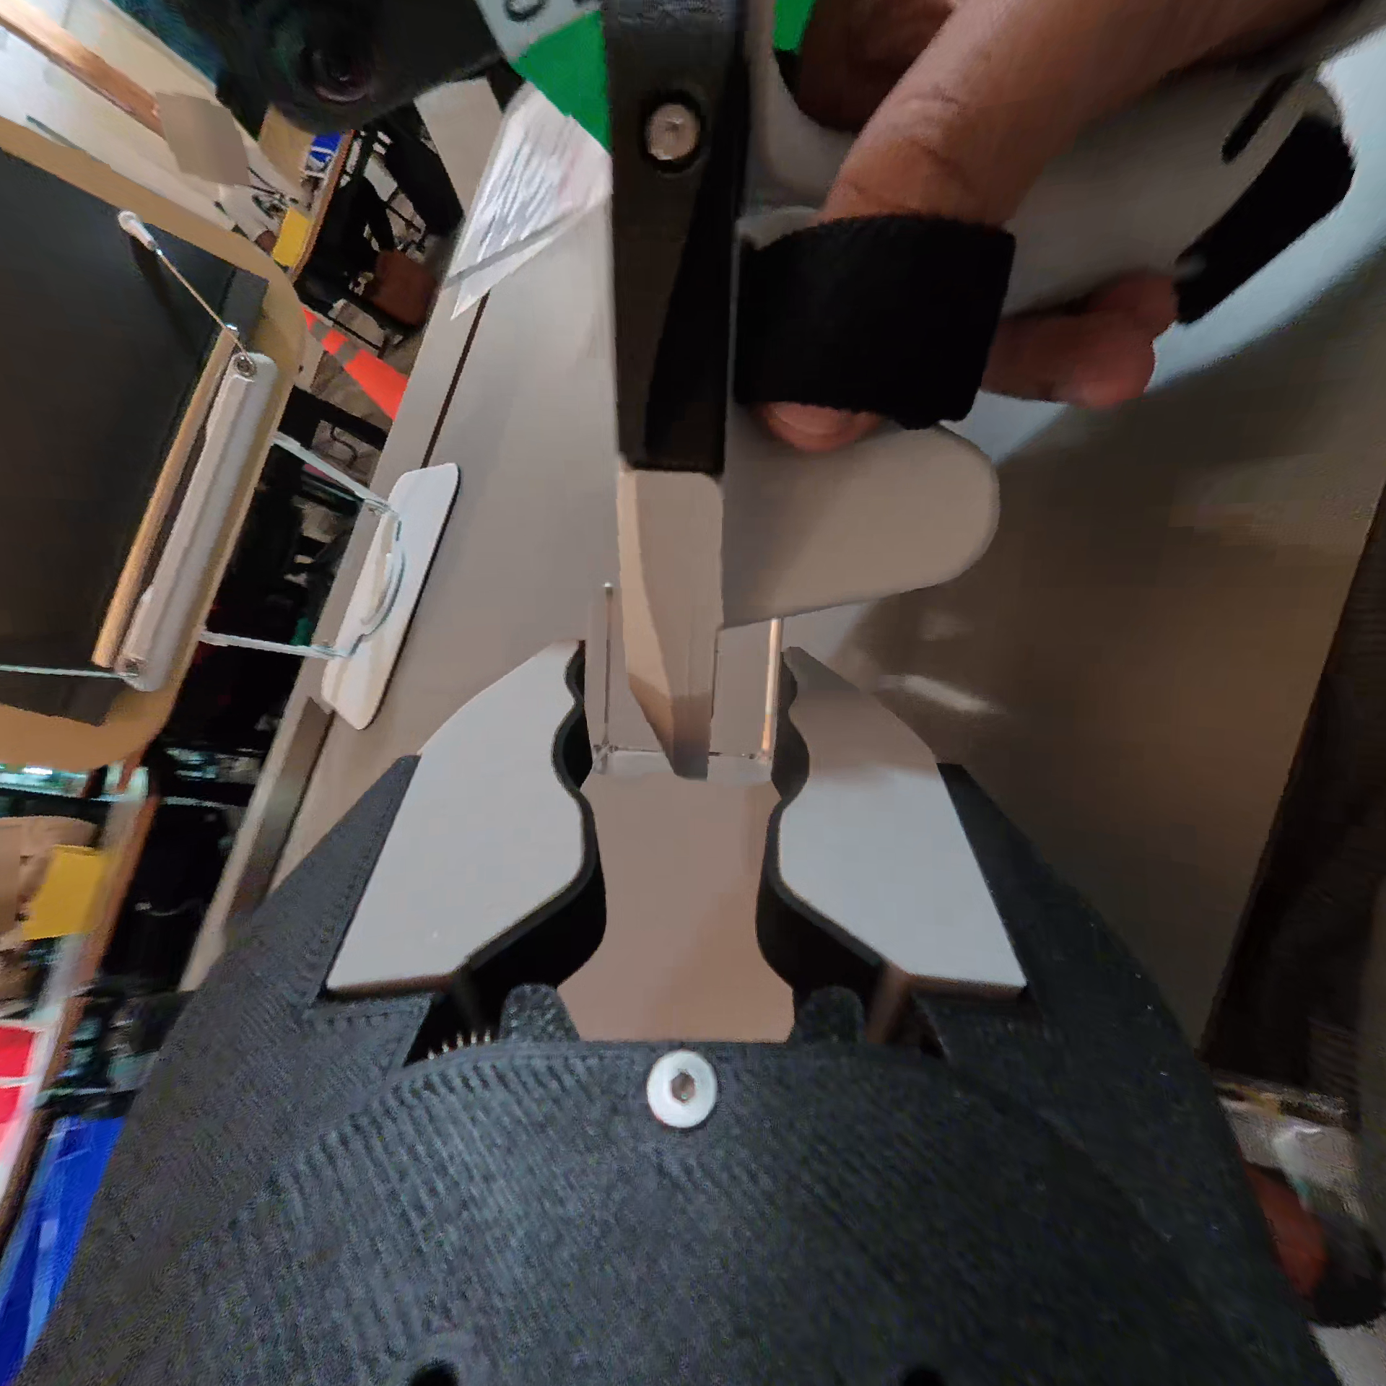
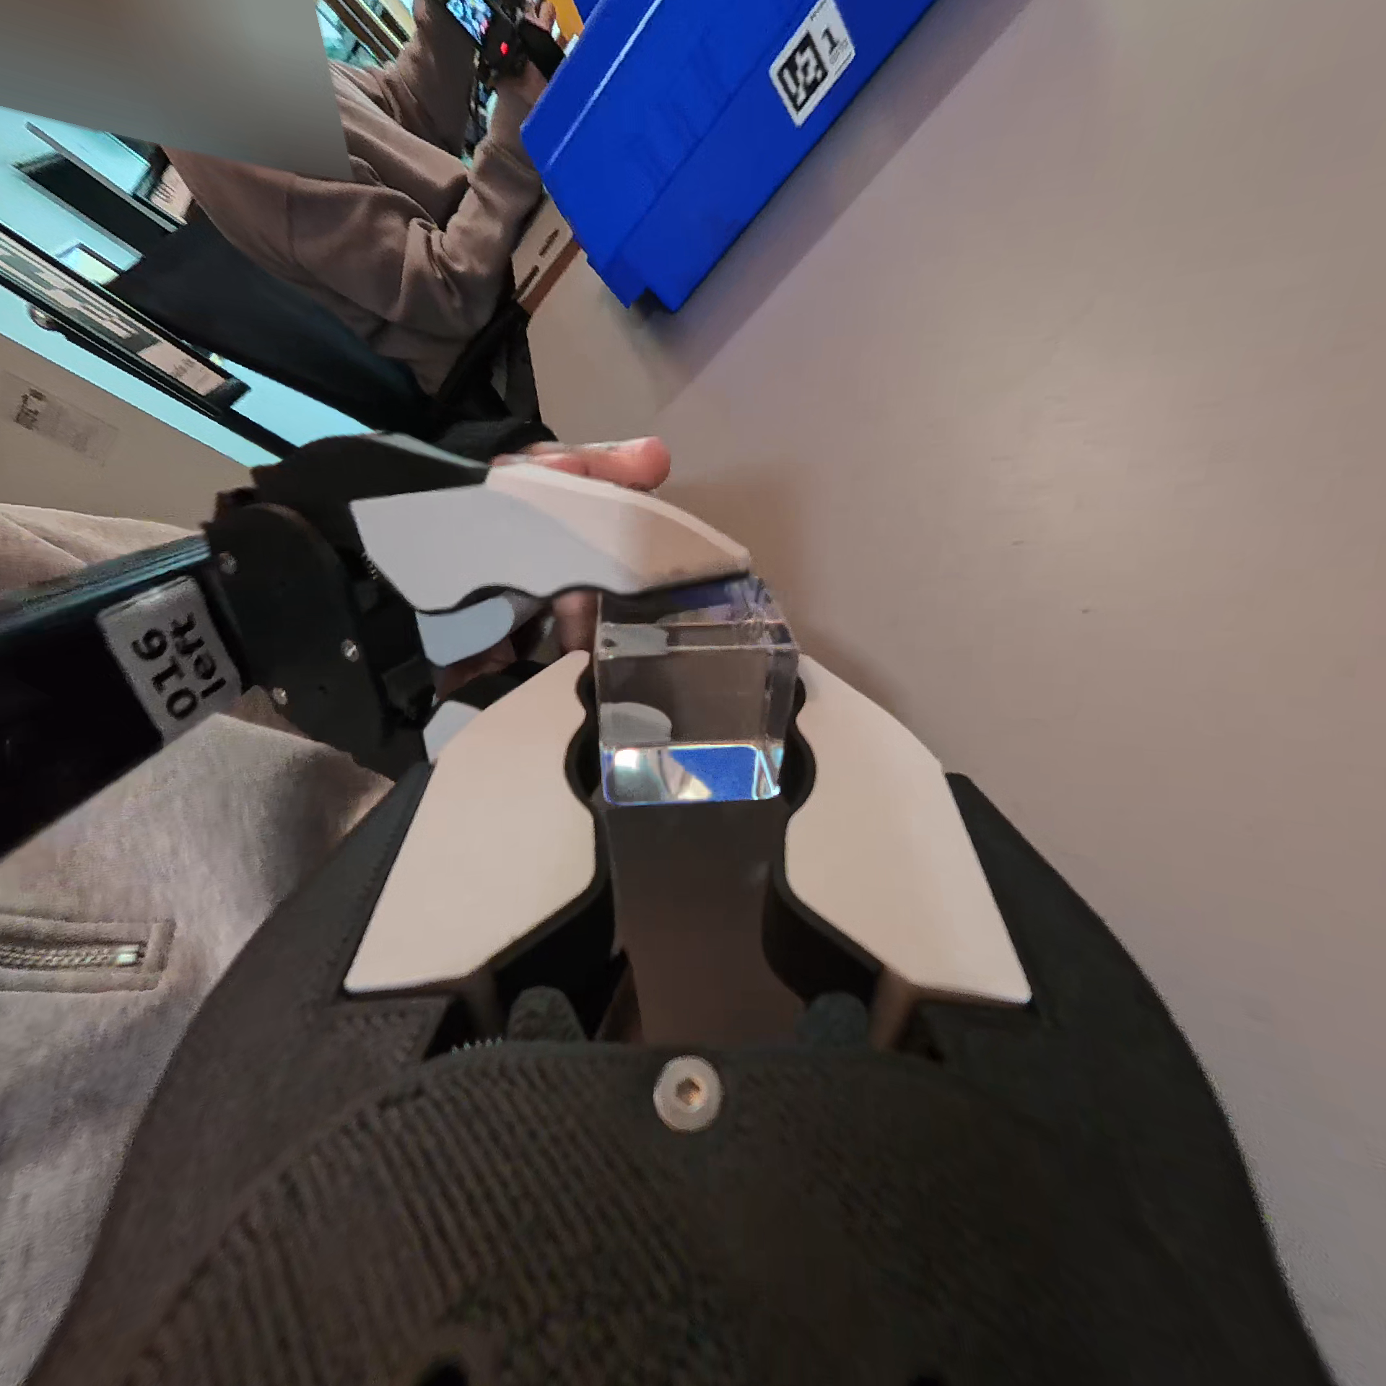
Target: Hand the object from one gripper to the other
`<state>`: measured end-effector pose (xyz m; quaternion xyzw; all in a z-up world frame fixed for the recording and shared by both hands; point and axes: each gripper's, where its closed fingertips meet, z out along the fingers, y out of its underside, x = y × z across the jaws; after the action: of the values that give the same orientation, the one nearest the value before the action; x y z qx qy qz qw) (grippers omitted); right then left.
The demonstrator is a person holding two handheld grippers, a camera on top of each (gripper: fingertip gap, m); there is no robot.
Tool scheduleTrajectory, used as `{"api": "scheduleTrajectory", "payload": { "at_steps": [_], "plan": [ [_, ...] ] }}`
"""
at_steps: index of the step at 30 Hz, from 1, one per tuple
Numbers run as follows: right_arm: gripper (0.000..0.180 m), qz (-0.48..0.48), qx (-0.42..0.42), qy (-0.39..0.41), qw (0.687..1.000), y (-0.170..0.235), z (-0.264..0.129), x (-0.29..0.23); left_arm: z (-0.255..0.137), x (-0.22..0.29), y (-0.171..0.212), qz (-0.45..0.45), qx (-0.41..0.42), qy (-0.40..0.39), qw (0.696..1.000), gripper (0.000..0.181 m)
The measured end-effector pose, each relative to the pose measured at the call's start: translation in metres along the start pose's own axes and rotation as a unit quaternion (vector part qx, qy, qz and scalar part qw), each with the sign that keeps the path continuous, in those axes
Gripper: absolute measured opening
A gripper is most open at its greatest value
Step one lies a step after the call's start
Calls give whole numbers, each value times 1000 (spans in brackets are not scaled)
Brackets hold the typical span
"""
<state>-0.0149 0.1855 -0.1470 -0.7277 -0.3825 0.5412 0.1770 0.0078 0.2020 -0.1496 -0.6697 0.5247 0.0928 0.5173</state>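
A clear acrylic cube (image 1: 684, 716) sits between the white fingertips of my left gripper (image 1: 682, 720), which touch its two sides. My right gripper reaches in from above; one of its fingers (image 1: 667, 570) lies across the cube's near face. In the right wrist view the cube (image 2: 694, 705) is clamped between the fingertips of my right gripper (image 2: 694, 712). The left gripper comes in from the left, its upper finger (image 2: 555, 536) resting on the cube's top face and its lower finger mostly hidden. The cube is held above the table.
A grey table (image 2: 1050, 525) lies below. A blue bin (image 2: 675, 150) with a tag stands at its far end, beside a seated person in a brown sleeve (image 2: 390, 247). A dark box with a metal handle (image 1: 112, 450) and a white pad (image 1: 390, 600) are at the left.
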Motion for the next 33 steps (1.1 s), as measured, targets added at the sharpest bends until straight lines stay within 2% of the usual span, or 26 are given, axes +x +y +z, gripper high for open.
{"api": "scheduleTrajectory", "payload": {
  "at_steps": [1,4,7,9,12,14,18,20,21,24,26,28,33],
  "plan": [
    [46,2,7,-5,1000,-2,-2,0,-1,-2,-1,-24,10,3,1000,50],
    [46,-5,31,-16,999,-10,-9,1,-2,-15,-1,-111,44,16,993,75],
    [46,-11,58,-37,998,-20,-18,-3,-3,-22,0,-223,82,58,970,83],
    [46,-22,78,-54,995,-26,-23,-7,-4,-21,-2,-301,108,109,941,82],
    [46,-57,104,-58,991,-33,-29,-11,-8,-18,-9,-416,151,200,874,82],
    [46,-90,121,-55,987,-38,-34,-13,-10,-14,-12,-450,164,243,843,83],
    [46,-187,161,-40,968,-47,-45,-19,-15,-1,-23,-454,179,302,819,83],
    [46,-252,166,-24,953,-48,-49,-21,-25,4,-35,-487,207,366,766,78],
    [46,-284,166,-16,944,-47,-49,-22,-31,4,-41,-515,222,403,723,77],
    [46,-363,158,-1,918,-43,-47,-28,-47,-9,-53,-604,270,487,571,75],
    [46,-407,151,4,901,-38,-44,-34,-48,-19,-52,-643,284,495,510,76],
    [46,-448,135,16,883,-32,-37,-38,-49,-20,-52,-655,283,506,485,76],
    [46,-527,96,49,843,-18,-23,-40,-52,-13,-56,-653,269,526,475,64]
  ]
}}
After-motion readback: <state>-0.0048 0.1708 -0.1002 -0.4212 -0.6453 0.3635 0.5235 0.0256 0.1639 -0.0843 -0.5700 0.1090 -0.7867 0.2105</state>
